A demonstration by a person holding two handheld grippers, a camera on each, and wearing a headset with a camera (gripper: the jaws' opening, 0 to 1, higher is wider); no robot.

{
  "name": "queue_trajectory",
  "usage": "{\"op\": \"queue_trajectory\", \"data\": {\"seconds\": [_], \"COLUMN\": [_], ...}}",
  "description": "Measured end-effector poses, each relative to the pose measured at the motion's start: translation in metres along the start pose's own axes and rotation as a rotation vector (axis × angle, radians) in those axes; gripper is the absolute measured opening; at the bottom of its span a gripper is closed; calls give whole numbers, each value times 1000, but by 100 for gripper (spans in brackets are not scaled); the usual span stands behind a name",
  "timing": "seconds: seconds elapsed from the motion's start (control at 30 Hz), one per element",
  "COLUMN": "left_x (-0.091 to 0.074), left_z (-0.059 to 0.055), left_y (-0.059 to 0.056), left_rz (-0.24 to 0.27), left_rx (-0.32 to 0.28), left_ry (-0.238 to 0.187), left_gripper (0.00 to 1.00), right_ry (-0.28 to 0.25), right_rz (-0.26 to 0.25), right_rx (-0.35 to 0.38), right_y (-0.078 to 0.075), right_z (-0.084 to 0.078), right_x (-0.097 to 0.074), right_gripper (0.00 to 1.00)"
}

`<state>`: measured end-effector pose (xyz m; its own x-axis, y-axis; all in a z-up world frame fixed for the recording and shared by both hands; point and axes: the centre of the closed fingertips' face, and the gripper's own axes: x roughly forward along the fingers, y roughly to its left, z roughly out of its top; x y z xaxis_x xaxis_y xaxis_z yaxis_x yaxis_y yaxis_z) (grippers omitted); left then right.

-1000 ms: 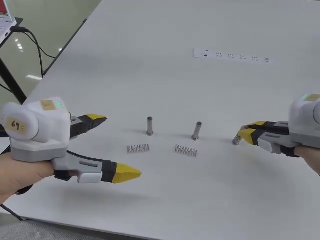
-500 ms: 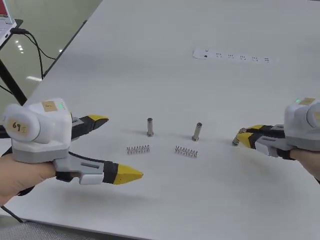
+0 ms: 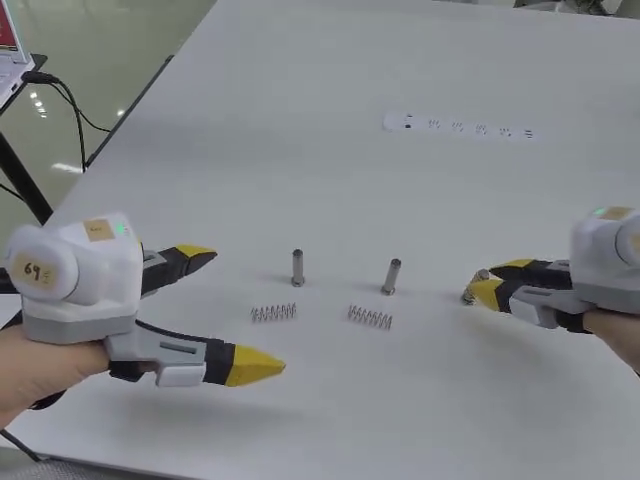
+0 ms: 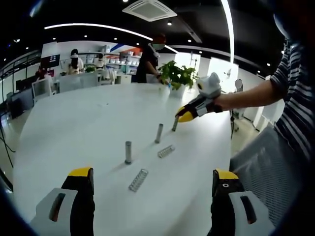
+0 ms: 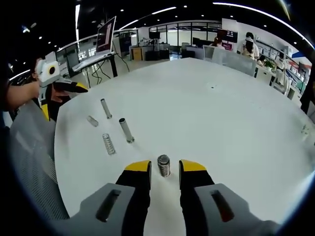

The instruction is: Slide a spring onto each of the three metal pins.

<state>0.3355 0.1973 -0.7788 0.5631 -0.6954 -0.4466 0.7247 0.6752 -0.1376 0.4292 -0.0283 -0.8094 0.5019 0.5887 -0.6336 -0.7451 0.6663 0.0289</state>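
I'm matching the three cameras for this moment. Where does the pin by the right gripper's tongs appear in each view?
Head view: the pin stands right of centre, at the yellow tips of the right gripper.
Left gripper view: upper middle, beside the other gripper's yellow tips.
Right gripper view: bottom centre, between the tongs, with a gap either side.
Shared landmark: the neighbouring bare pin.

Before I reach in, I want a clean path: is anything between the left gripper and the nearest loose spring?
Nothing visible. Bare table lies between the left gripper and that spring; the nearest pin stands beyond it.
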Motion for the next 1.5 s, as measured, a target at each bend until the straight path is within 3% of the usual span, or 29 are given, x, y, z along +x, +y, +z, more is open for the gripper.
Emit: {"op": "queue_trajectory", "data": {"seconds": [0.23,0.57,0.73,1.03,1.23,1.43,1.5], "left_x": [1,-1,0,-2,-1,0,0], "left_z": [-5,-1,-3,-3,-3,-3,-3], "left_y": [-2,-1,-2,-1,-3,-3,-4], "left_rz": [-6,0,-3,0,-8,-11,-12], "left_rx": [4,0,3,4,3,4,7], "left_ry": [18,6,11,9,10,10,10], "left_gripper": [98,98,98,98,98,98,98], "right_ry": [-16,-28,-14,16,112,204,226], "right_rz": [33,66,122,196,243,274,284], "right_rx": [13,20,43,-58,-237,-364,-376], "right_y": [9,22,37,65,83,96,99], "right_z": [3,4,7,18,17,13,13], "right_x": [-13,-25,-26,-25,-19,-7,-2], "right_gripper": [21,25,28,29,23,22,21]}}
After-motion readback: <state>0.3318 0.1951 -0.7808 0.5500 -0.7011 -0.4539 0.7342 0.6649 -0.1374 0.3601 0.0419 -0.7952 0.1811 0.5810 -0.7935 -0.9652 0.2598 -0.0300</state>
